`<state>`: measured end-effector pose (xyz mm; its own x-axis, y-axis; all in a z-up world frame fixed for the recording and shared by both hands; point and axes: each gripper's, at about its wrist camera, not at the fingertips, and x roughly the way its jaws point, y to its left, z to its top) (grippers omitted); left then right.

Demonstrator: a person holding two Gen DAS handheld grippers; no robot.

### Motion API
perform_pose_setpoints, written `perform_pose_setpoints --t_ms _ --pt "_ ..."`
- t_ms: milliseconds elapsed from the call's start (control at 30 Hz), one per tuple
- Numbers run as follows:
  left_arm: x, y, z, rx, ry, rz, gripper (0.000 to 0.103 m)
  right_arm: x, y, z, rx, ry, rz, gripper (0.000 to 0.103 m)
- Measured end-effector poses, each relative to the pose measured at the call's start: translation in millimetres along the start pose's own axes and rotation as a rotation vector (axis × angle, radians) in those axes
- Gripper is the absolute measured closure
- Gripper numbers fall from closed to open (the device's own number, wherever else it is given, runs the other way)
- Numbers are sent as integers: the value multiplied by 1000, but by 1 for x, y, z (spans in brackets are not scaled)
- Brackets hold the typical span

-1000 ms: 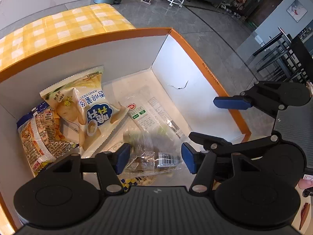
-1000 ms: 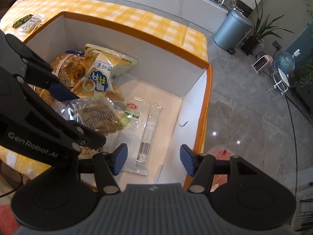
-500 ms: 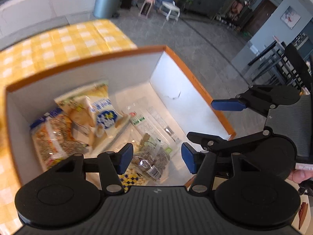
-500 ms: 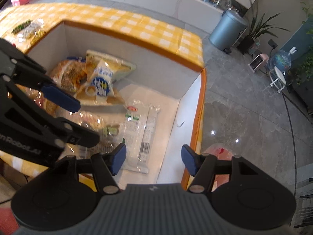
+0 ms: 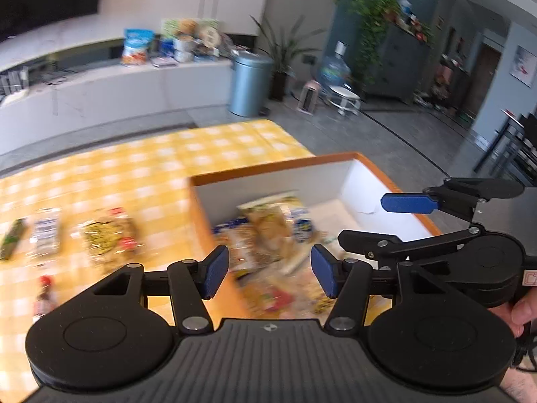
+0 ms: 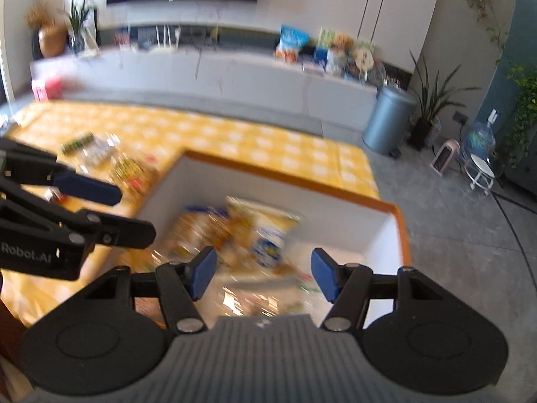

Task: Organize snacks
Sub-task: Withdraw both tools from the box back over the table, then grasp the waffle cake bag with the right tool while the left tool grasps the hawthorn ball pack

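Observation:
A white box with an orange rim (image 5: 268, 171) (image 6: 288, 179) stands on the yellow checked table and holds several snack packets, among them a yellow and blue bag (image 5: 278, 218) (image 6: 265, 231). Both views are blurred. My left gripper (image 5: 270, 273) is open and empty, above the box's left wall. My right gripper (image 6: 261, 273) is open and empty, above the box's near side. More snack packets (image 5: 107, 238) (image 6: 131, 171) lie on the table left of the box. The right gripper shows in the left wrist view (image 5: 389, 221), and the left gripper in the right wrist view (image 6: 110, 210).
The yellow checked tablecloth (image 5: 141, 168) stretches left and behind the box. A small dark bottle (image 5: 43, 297) and a green bar (image 5: 11, 241) lie at the far left. A grey bin (image 5: 248, 84) stands on the floor beyond the table.
Both grippers have lifted up and back out of the box, and the views have tilted up towards the room. The clear packet that lay under the left gripper stays in the box.

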<state>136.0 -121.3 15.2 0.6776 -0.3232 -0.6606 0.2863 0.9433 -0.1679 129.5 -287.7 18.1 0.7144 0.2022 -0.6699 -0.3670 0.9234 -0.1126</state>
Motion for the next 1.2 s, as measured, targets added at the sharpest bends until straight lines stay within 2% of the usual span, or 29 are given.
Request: perform_pose_setpoints --t_ms 233,400,600,767,967,1200 --pt "-33 48 -24 -67 -65 134 36 -6 62 -2 28 -115 6 41" --pt "-43 81 -46 -106 -76 221 37 -3 101 -5 97 -160 31 41" --pt "-59 118 -67 -163 -97 250 36 12 146 -11 164 -197 85 41" --pt "-65 147 -81 -207 -100 290 35 31 179 -13 168 -186 129 37" --pt "-58 177 -90 -245 -71 304 35 55 207 -8 124 -149 134 37" --pt "-37 199 -77 -225 -54 292 35 94 214 8 85 -89 109 37"
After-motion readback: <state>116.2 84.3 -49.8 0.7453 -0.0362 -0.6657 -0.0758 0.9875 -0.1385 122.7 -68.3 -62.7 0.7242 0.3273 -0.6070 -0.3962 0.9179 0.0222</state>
